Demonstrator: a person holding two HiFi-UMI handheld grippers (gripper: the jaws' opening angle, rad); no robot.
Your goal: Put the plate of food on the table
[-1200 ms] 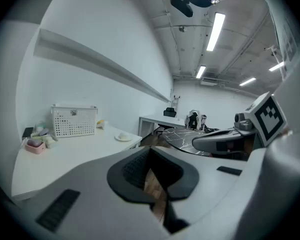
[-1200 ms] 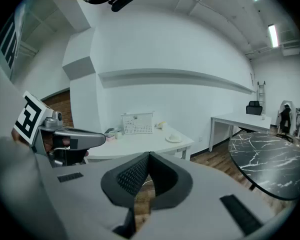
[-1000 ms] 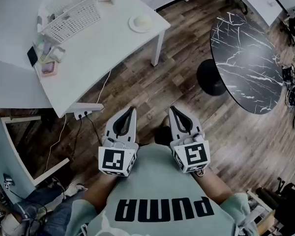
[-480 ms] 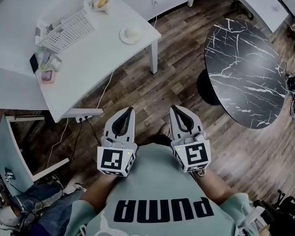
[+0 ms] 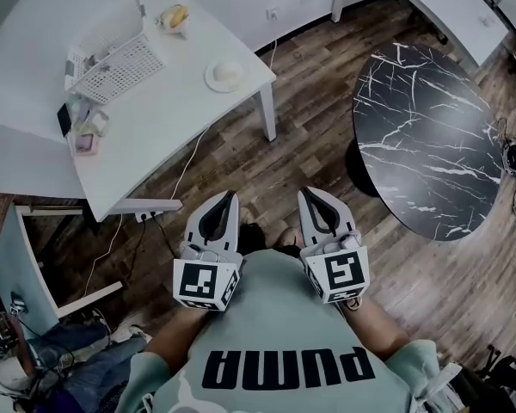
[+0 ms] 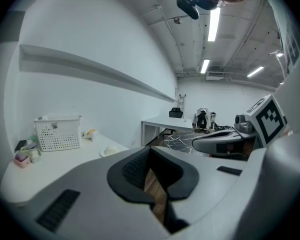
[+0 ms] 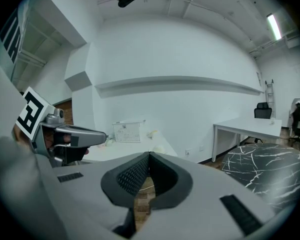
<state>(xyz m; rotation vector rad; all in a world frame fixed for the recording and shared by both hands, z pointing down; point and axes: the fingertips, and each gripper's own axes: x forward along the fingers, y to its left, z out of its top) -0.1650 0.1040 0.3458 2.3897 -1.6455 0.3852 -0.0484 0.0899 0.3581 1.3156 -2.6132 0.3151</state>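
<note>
A white plate with a pale round piece of food (image 5: 224,75) stands near the right edge of the white table (image 5: 155,119). It also shows as the plate (image 6: 110,150) in the left gripper view and the plate (image 7: 158,149) in the right gripper view. My left gripper (image 5: 231,194) and right gripper (image 5: 304,192) are held side by side close to the person's chest, over the wooden floor and well short of the table. Both are shut, with nothing between the jaws. The tips of the left gripper (image 6: 149,149) and of the right gripper (image 7: 149,154) meet.
A white mesh basket (image 5: 116,63) and small items (image 5: 82,123) sit on the white table, with a yellow food item (image 5: 174,15) at its far corner. A round black marble table (image 5: 430,127) stands to the right. A power strip with cable (image 5: 150,212) lies on the floor.
The head view has shifted: the white table and plate now sit lower and further left in the picture. Both grippers keep the same shut pose by the chest.
</note>
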